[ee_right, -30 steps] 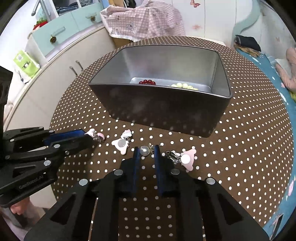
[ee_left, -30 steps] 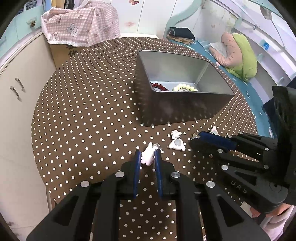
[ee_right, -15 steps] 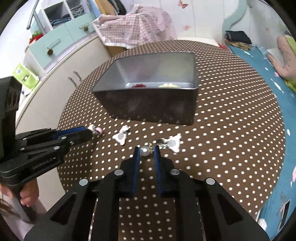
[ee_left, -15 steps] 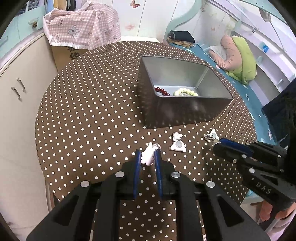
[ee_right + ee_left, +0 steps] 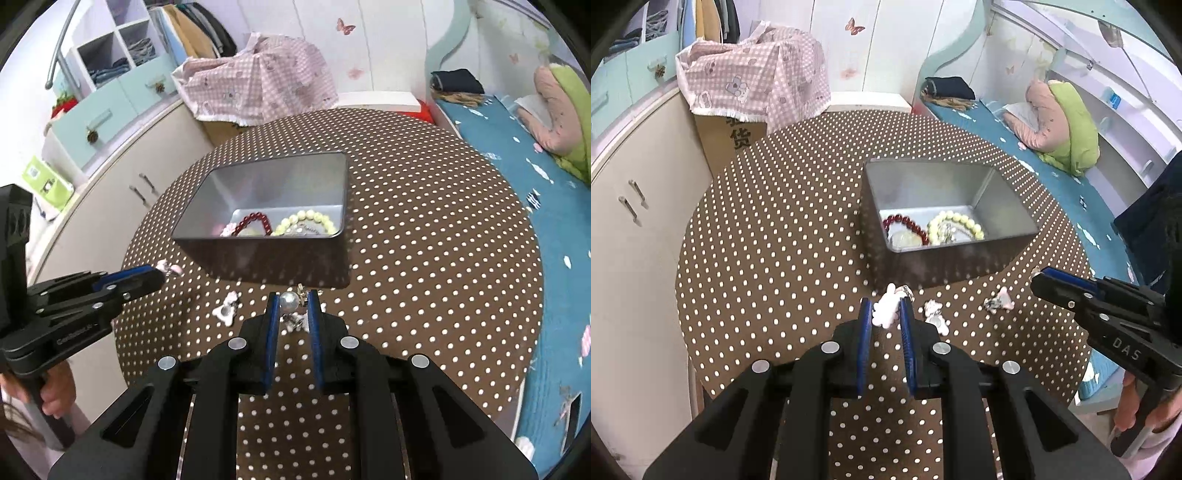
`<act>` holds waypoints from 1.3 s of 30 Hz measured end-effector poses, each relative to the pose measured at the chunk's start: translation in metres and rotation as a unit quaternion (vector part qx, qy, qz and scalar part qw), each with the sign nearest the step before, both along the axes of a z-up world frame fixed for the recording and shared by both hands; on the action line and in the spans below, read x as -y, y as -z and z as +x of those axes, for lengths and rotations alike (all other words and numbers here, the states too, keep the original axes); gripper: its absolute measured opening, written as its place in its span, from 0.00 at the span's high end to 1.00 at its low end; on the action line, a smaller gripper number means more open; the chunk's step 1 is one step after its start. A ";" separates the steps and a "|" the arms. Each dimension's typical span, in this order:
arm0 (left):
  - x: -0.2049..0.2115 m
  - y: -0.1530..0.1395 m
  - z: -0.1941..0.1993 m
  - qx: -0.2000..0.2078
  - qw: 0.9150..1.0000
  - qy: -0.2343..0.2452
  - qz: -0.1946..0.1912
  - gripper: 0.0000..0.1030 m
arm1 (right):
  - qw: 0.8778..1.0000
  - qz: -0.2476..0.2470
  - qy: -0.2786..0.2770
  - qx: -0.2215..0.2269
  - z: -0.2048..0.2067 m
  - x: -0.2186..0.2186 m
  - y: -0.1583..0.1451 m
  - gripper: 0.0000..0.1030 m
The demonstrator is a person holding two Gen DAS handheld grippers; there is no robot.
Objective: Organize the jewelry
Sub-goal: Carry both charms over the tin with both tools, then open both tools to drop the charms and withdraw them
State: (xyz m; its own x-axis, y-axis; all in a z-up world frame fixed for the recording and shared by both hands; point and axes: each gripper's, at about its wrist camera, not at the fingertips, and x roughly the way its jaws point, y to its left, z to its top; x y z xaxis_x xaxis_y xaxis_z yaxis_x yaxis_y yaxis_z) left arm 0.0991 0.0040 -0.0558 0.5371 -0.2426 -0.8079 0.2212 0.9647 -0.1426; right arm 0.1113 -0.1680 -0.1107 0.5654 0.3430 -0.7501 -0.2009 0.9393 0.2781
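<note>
Both wrist views look down onto tin (image 5: 945,254).

A home bedroom, probably a child's. A round table (image 5: 768,258) in a brown polka-dot cloth fills the middle. At two o'clock lies a bed (image 5: 1015,147) with a teal sheet and folded bedding. Butterfly stickers (image 5: 345,26) dot the pale wall at twelve o'clock. At ten o'clock stand mint-green drawers (image 5: 110,107), cream cupboards and hanging clothes.
</note>
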 end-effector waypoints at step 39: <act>0.025 -0.048 0.068 0.059 0.998 0.004 0.014 0.57 | 0.997 -0.006 0.039 0.061 0.054 -0.004 -0.056 0.22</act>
